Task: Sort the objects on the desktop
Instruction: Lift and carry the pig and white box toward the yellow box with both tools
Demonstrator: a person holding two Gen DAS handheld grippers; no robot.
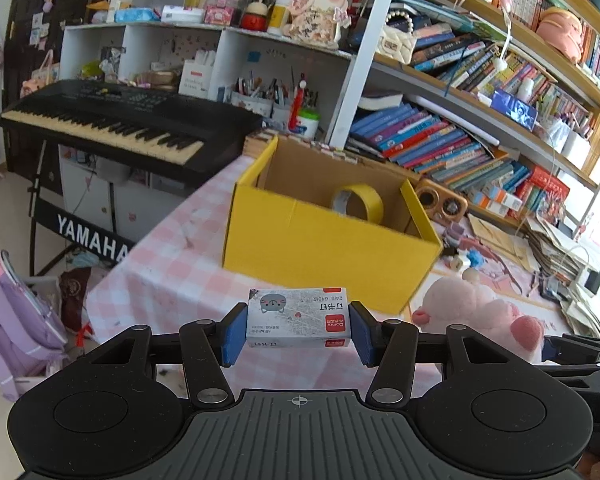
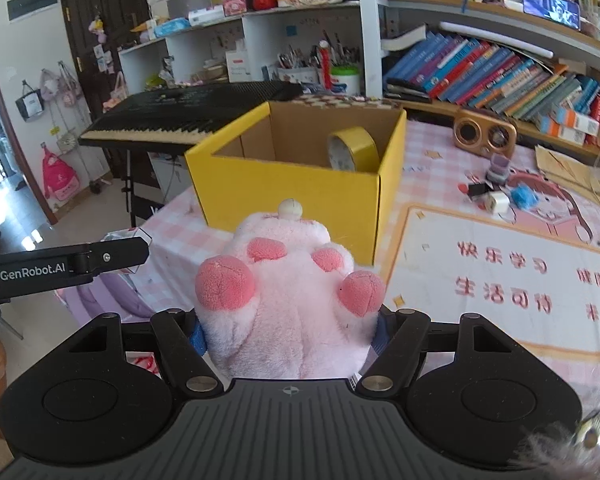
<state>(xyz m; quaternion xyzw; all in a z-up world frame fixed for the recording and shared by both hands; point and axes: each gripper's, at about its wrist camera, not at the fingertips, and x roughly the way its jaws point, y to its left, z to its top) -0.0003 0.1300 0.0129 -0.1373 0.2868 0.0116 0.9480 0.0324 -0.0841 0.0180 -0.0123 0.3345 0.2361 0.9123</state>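
Above the pink-checked tabletop, we clamp a staple box in our left hand-held gripper and a pink plush toy in our right hand-held gripper, both near the yellow box holding a tape roll.

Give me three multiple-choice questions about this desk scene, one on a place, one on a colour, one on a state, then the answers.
1. Where is the roll of tape?
A. inside the cardboard box
B. on the keyboard
C. on the floor

2. What colour is the box's outside?
A. green
B. yellow
C. black

3. What do the left tongs hold?
A. nothing
B. a pencil
C. a staples box

A: the roll of tape leans inside the cardboard box.
B: its outer walls are yellow.
C: the left tongs clamp the staples box.
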